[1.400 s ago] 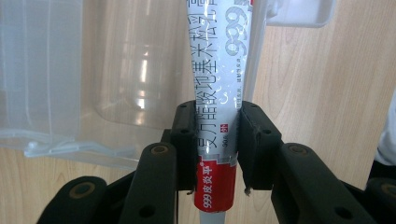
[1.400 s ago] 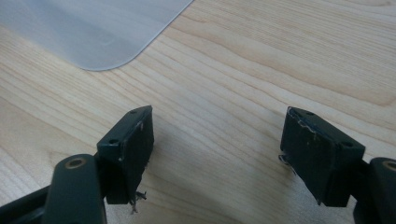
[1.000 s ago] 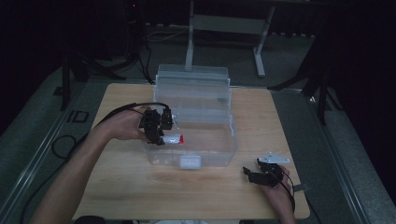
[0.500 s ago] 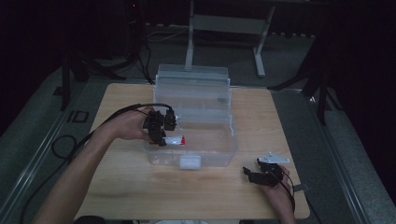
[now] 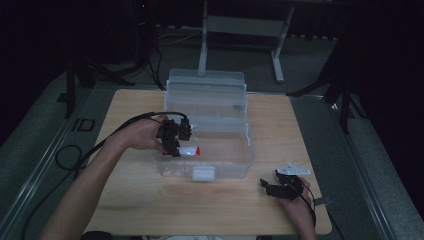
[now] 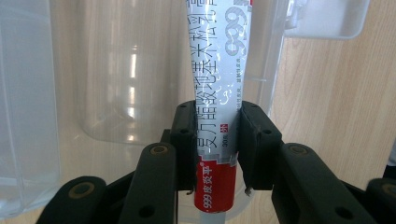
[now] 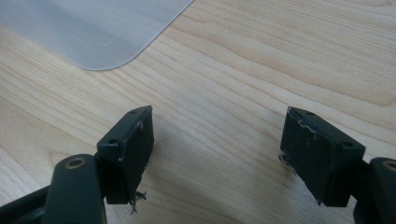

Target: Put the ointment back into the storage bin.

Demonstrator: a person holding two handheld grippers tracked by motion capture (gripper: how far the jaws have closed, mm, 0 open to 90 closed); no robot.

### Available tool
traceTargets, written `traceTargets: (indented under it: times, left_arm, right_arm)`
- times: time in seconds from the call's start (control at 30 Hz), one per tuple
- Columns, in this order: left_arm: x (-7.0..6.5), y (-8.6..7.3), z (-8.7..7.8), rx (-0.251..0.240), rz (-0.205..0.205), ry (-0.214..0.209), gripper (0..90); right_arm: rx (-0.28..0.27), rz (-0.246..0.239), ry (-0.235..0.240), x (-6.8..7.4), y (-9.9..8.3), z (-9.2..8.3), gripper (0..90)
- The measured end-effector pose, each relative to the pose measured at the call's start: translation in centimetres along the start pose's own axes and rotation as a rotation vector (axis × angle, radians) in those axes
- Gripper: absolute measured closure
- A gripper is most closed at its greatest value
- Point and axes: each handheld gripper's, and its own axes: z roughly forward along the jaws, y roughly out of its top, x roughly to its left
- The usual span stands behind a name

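Low at the right of the high view, the right gripper (image 5: 272, 189) rests on the table (image 5: 130, 210), jaws wide apart and empty. Mid-frame, the left gripper (image 5: 173, 141), clamped on a tube (image 6: 219, 116), has crept rightward over the clear box (image 5: 235, 167); placing it inside looks imminent.

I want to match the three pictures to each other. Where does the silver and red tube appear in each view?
High view: the tube lies left of centre, at the clear box's left wall, held by the left gripper.
Left gripper view: centre, running from the top edge down between the jaws.
Right gripper view: not in it.
Shared landmark: the clear box, in all three views.
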Motion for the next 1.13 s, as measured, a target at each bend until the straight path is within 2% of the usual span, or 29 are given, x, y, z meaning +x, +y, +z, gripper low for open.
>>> traceTargets:
  times: [0.23, 0.4, 0.5, 0.7, 0.87, 1.13]
  left_arm:
    - [0.2, 0.0, 0.2, 0.005, -0.004, 0.002, 69.7]
    - [0.3, 0.0, 0.0, -0.010, -0.011, 0.003, 68.5]
    - [0.4, -0.1, -0.3, -0.027, -0.043, -0.008, 54.6]
    - [0.5, -0.4, -0.7, -0.028, -0.050, 0.024, 50.2]
    - [0.5, -0.7, -1.1, -0.038, -0.062, 0.030, 48.3]
    - [0.1, -1.7, -2.2, -0.051, -0.087, 0.092, 43.5]
  right_arm:
    - [0.000, 0.000, 0.000, 0.0, 0.0, 0.0, 25.3]
    - [0.000, 0.000, 0.000, 0.0, 0.0, 0.0, 25.3]
    - [0.001, -0.001, 0.000, 0.0, 0.0, 0.0, 25.3]
    - [0.001, -0.001, 0.001, 0.0, 0.0, 0.0, 25.1]
    - [0.001, -0.001, 0.001, 0.0, 0.0, 0.0, 25.1]
    - [0.001, -0.001, 0.002, 0.0, 0.0, 0.0, 25.0]
